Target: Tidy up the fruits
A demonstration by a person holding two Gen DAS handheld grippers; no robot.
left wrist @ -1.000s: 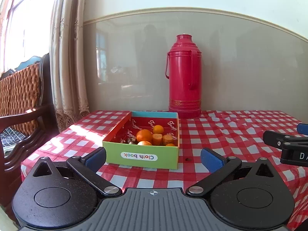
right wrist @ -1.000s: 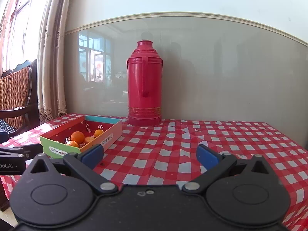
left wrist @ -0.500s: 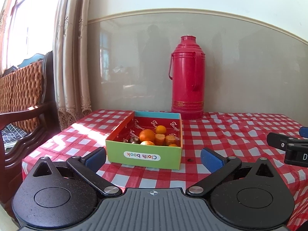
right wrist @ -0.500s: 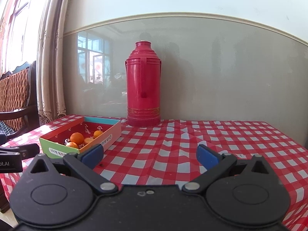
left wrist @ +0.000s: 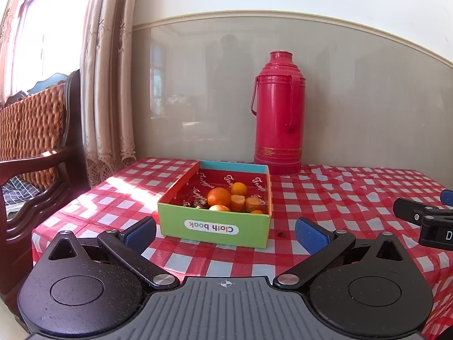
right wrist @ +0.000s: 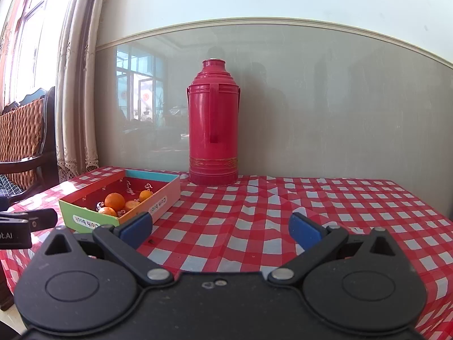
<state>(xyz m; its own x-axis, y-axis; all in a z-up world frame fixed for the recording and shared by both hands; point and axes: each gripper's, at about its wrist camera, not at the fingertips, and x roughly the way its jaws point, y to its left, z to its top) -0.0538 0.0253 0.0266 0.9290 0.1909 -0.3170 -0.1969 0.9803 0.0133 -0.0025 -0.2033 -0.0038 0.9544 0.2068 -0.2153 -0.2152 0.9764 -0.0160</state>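
A green cardboard box [left wrist: 212, 228] marked "Cloth book" sits on the red checked tablecloth [left wrist: 325, 198]. Several oranges [left wrist: 218, 197] and a dark brown fruit [left wrist: 200, 203] lie inside it. My left gripper [left wrist: 225, 231] hovers just in front of the box, open, with nothing between its blue pads. In the right wrist view the same box [right wrist: 119, 198] lies to the left and the oranges [right wrist: 114, 200] show inside. My right gripper [right wrist: 220, 226] stands open and empty over the cloth, to the right of the box.
A tall red thermos [left wrist: 279, 113] stands at the back against the wall, also as the thermos [right wrist: 213, 124]. A wicker-backed wooden chair [left wrist: 31, 141] and a curtain [left wrist: 104, 85] are left of the table. The right gripper's tip [left wrist: 424, 221] shows at the right edge.
Both grippers have drifted slightly left and back; the box and thermos sit a little further right in both views. Jaws stay open, and nothing was picked up.
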